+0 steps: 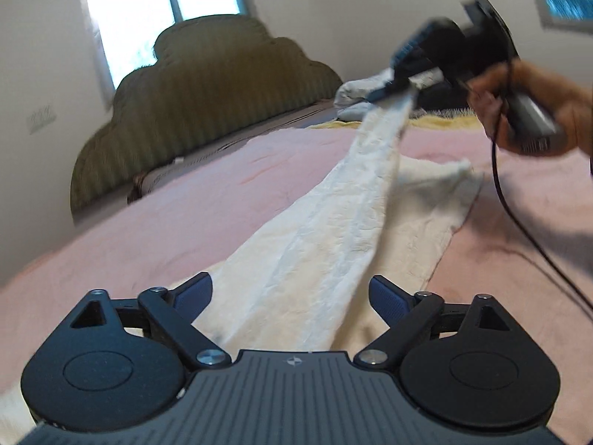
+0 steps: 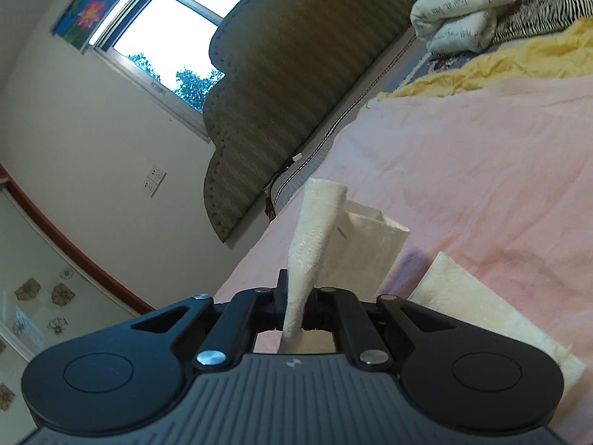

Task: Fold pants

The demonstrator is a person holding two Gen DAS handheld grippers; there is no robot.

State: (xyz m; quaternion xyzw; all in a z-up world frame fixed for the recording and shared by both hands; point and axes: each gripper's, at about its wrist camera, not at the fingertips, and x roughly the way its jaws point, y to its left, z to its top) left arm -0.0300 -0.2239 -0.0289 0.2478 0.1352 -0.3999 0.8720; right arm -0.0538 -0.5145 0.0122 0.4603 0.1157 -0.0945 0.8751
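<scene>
Cream pants [image 1: 333,222] lie on the pink bedsheet [image 1: 148,230]. In the left wrist view my left gripper [image 1: 291,296] is open, its blue pads either side of the near end of the pants, low over the fabric. My right gripper [image 1: 404,78] is shut on the end of one pant leg and holds it lifted off the bed, the leg stretched taut toward me. In the right wrist view the right gripper [image 2: 296,293] is shut on that cream leg end [image 2: 315,237], which sticks up between the fingers. The other leg [image 2: 481,307] lies flat on the sheet.
A green padded headboard [image 1: 207,92] stands along the far side of the bed under a window. A white pillow [image 2: 459,11], striped cloth and a yellow blanket [image 2: 500,63] are piled at the far right. A black cable [image 1: 519,230] hangs from the right gripper.
</scene>
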